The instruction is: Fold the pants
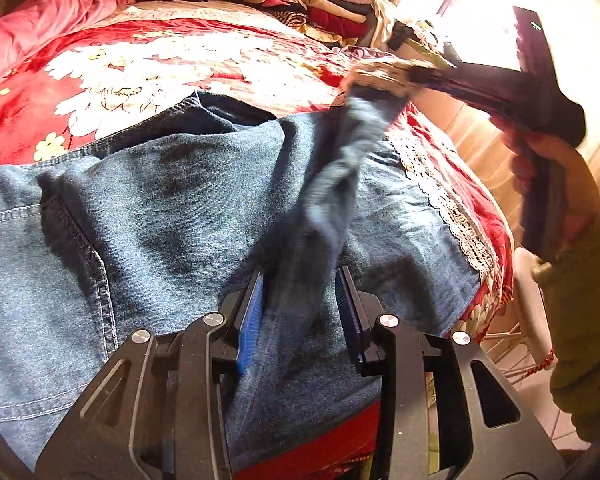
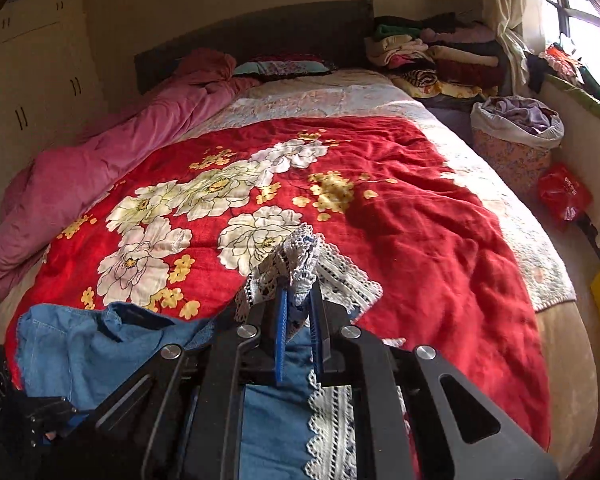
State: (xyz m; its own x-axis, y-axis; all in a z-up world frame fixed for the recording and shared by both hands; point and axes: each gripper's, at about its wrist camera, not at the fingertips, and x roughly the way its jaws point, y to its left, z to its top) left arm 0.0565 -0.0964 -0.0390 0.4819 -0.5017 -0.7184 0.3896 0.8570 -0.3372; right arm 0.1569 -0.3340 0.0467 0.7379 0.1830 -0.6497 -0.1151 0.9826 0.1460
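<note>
The left wrist view sits low and close over the jeans (image 1: pixel 172 208), looking along its fingers across the bed (image 1: pixel 148 60) toward the headboard end, with the right hand-held gripper (image 1: pixel 384 80) at its upper right. The right wrist view rides higher, looking down the bed's length. Both share the red floral blanket (image 2: pixel 400 208) and the stacked clothes (image 2: pixel 440 60).

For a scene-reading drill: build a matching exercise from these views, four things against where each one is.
Things:
1. jeans
2. lace hem
3. pink quilt
4. stack of folded clothes

Places:
A. far corner of the bed, by the window
B. along the bed's left edge
C. clamped in the right gripper
D. spread on the red floral blanket

Pairs: 1-D, 2-C, 3-B, 4-A
</note>
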